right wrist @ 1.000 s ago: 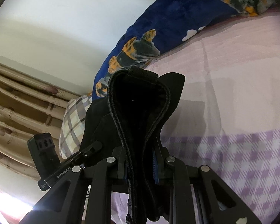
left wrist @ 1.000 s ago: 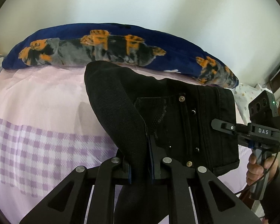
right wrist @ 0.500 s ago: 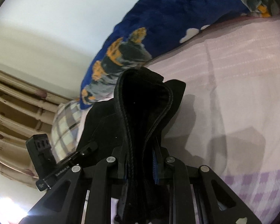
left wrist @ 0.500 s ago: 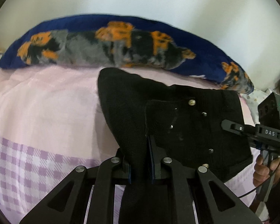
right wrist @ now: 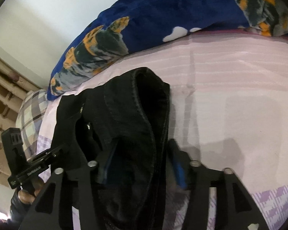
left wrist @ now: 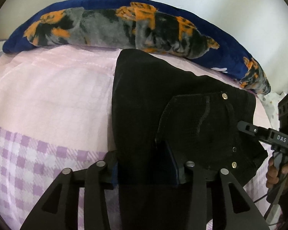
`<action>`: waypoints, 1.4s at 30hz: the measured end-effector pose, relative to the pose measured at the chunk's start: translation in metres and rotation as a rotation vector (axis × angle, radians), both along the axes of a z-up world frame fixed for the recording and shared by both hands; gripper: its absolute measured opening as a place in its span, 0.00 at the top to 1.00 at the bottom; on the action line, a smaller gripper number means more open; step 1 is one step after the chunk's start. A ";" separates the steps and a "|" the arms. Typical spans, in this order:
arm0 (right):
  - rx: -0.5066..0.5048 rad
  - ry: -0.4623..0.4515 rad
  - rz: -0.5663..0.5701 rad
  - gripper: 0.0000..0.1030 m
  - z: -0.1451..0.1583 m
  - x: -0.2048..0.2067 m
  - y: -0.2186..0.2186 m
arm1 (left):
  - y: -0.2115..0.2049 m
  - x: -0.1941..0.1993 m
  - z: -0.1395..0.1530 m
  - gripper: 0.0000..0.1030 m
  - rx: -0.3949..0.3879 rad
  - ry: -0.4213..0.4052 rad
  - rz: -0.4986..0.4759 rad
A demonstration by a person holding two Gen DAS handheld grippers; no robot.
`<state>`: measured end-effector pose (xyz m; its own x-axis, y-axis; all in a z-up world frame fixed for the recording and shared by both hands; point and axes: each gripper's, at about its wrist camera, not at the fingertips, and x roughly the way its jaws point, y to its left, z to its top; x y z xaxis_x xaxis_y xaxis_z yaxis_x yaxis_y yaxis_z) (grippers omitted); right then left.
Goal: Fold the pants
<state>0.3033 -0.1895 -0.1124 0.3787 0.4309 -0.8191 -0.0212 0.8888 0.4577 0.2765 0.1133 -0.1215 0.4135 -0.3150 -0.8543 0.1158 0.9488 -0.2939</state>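
Black denim pants (left wrist: 182,105), with a front pocket and metal rivets, lie folded on the pink bed sheet (left wrist: 48,95). My left gripper (left wrist: 144,166) has its jaws opening; the cloth still runs between the fingers, slack, with the pads spread apart. In the right wrist view the waistband loop of the pants (right wrist: 128,115) rests on the sheet. My right gripper (right wrist: 143,164) is also opening, with a gap between the cloth and its right pad. Each view shows the other gripper at the pants' far edge: the right gripper (left wrist: 266,136) and the left gripper (right wrist: 34,164).
A rolled navy blanket (left wrist: 124,25) with an orange and grey animal print lies along the wall behind the pants. The sheet turns to purple checks (left wrist: 28,163) near me. A checked pillow (right wrist: 32,107) sits at the bed's end. A person's hand (left wrist: 274,172) holds the right gripper.
Both grippers sank toward the bed and their jaws spread from shut on the cloth to apart. The pants came down flatter onto the sheet.
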 end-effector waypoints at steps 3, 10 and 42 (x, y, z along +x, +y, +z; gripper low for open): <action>-0.030 -0.008 -0.001 0.48 0.008 -0.006 0.003 | -0.004 -0.010 0.007 0.56 0.054 -0.011 0.008; -0.135 -0.079 0.028 0.41 0.032 -0.047 0.010 | -0.016 -0.053 0.019 0.54 0.191 -0.045 0.029; -0.327 -0.339 -0.047 0.04 0.094 -0.229 0.046 | -0.059 -0.218 0.107 0.34 0.298 -0.196 0.164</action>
<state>0.0740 -0.1439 -0.0184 0.6612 0.1469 -0.7357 -0.0774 0.9888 0.1279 0.0582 0.0542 -0.0144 0.6021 0.0192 -0.7982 -0.0181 0.9998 0.0104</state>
